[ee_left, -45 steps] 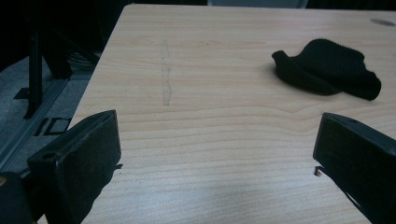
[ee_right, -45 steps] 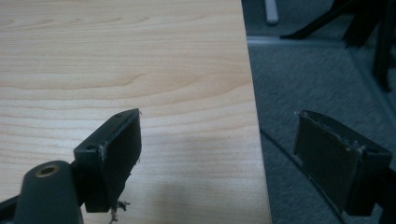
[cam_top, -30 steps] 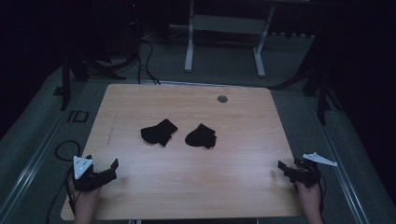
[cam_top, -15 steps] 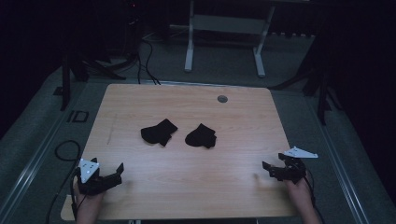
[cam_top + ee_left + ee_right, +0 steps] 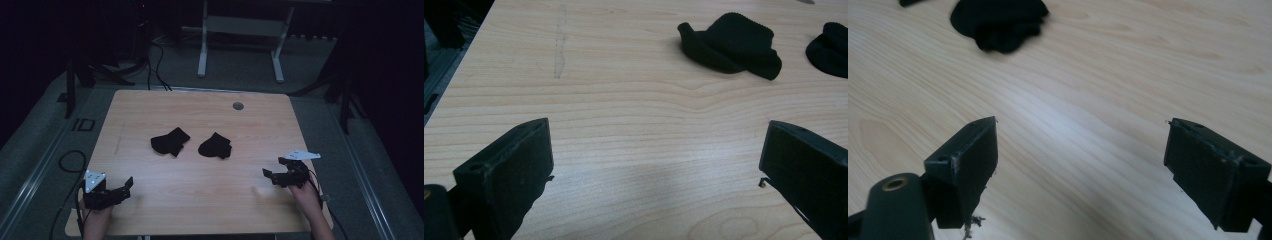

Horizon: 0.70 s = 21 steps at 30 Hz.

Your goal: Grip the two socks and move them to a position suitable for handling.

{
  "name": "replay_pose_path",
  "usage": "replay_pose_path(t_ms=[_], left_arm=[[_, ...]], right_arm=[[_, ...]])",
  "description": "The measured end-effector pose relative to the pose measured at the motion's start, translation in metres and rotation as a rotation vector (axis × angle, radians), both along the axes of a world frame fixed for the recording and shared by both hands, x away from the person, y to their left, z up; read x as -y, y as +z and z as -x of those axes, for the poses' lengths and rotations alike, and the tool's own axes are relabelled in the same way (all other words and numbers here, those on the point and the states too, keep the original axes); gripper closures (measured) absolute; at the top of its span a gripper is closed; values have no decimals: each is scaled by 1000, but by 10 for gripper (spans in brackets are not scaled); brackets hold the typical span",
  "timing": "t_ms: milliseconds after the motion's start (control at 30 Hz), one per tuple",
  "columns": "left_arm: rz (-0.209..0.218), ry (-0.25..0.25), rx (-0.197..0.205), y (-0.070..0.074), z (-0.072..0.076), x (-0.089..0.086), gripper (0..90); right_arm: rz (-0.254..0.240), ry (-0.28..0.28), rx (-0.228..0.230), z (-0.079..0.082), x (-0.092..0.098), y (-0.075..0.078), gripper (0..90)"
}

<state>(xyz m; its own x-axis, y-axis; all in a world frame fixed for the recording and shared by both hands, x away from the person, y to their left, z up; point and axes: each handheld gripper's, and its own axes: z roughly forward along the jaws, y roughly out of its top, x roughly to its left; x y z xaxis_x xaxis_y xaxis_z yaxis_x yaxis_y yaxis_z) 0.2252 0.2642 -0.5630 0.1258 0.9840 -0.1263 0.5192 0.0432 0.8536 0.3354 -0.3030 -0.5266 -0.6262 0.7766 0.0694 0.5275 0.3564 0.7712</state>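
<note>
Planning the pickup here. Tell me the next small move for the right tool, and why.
Probably ease the right tool forward toward the nearer black sock. Its jaws stand wide open with nothing between them, and bare table separates it from the sock, which lies apart from the other black sock.

I'm looking down on a light wooden bench (image 5: 200,110) with a round grommet (image 5: 238,106) near its far edge. Grey carpet floor (image 5: 30,150) surrounds it, dim all round. Beyond stands a white-legged table frame (image 5: 240,25), with black cables (image 5: 155,55) trailing on the floor at left.
</note>
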Motion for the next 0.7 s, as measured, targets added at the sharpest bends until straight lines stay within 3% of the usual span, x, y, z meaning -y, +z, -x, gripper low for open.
replay_pose_path(t_ms=[267,333,433,700], left_arm=[[-6,-20,-6,-1,0,2,11],[-13,-26,-8,0,0,2,11],[-16,-39,-12,0,1,2,11],[-10,-36,-1,1,3,1,10]], right_arm=[[-9,56,2,-16,-37,4,141],[13,55,8,-20,-49,4,142],[-15,91,-17,-26,-65,2,142],[13,156,-22,-45,-108,-1,142]])
